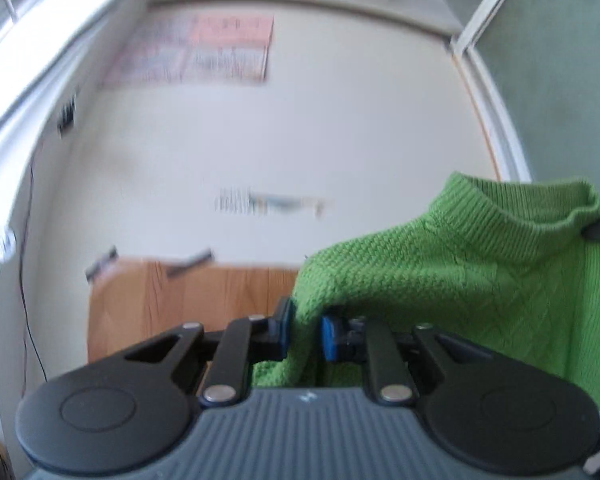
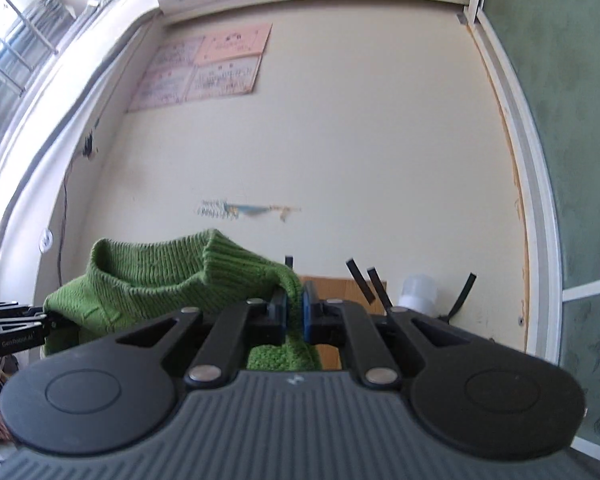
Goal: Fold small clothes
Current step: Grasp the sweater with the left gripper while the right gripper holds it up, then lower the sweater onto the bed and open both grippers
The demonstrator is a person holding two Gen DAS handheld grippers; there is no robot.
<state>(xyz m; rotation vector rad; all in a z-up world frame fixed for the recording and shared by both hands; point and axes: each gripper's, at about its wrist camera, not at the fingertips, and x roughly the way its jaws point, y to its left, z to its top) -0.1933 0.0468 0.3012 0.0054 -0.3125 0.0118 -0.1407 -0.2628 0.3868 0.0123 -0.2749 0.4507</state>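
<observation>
The green sweater (image 1: 440, 264) is hanging in the air before the wall (image 2: 340, 140), its lower part cut off. The left claw (image 1: 305, 330) and right claw (image 2: 295, 312) are each pinching its knit; the left view is blurring the wall posters (image 1: 204, 48).

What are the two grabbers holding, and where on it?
Both hold the green knitted sweater up in the air: the left gripper and the right gripper each pinch a shoulder, on either side of the ribbed collar.

"GenRobot.AI" on left tool (image 2: 40, 318), wall posters (image 2: 204, 68) illegible
</observation>
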